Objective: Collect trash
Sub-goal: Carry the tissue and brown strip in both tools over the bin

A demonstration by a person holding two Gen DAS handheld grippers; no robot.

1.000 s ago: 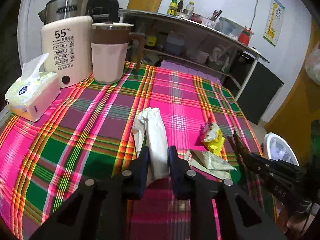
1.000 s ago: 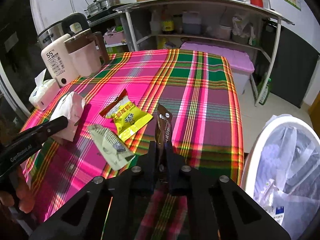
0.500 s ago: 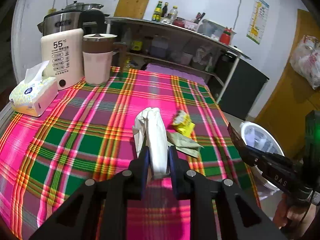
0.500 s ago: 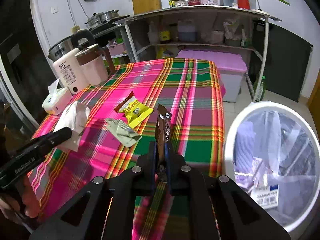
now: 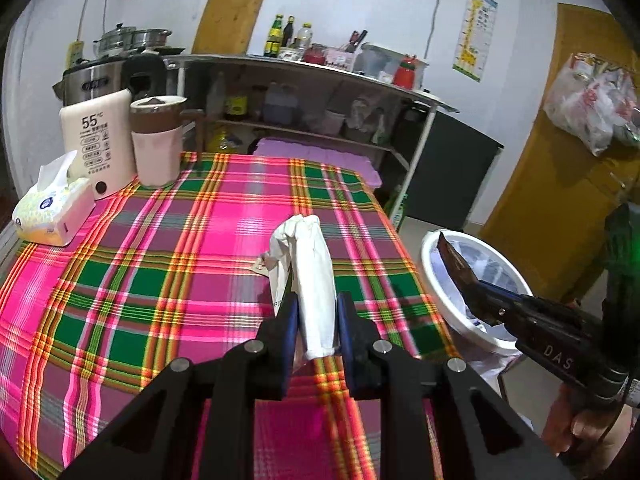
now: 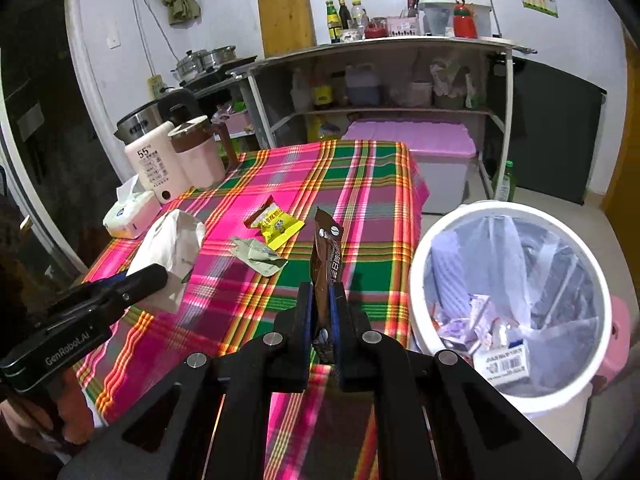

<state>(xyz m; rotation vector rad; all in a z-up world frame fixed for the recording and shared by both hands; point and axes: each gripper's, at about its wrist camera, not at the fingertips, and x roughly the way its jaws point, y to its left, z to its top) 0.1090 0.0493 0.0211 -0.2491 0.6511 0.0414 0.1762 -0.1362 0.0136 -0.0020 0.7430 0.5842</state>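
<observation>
Woven plaid tablecloth (image 6: 360,184) – matt; glossy foil wrapper (image 6: 326,256) (brown), smooth white plastic bin (image 6: 416,280).

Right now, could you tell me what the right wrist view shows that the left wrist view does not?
Only the right wrist view shows the yellow snack wrapper and the grey-green packet on the tablecloth, plus the trash inside the bin. Only the left wrist view shows the plastic bag hanging on the door. Both show the white paper bag in the left gripper, the brown sachet in the right gripper, and the white bin.
</observation>
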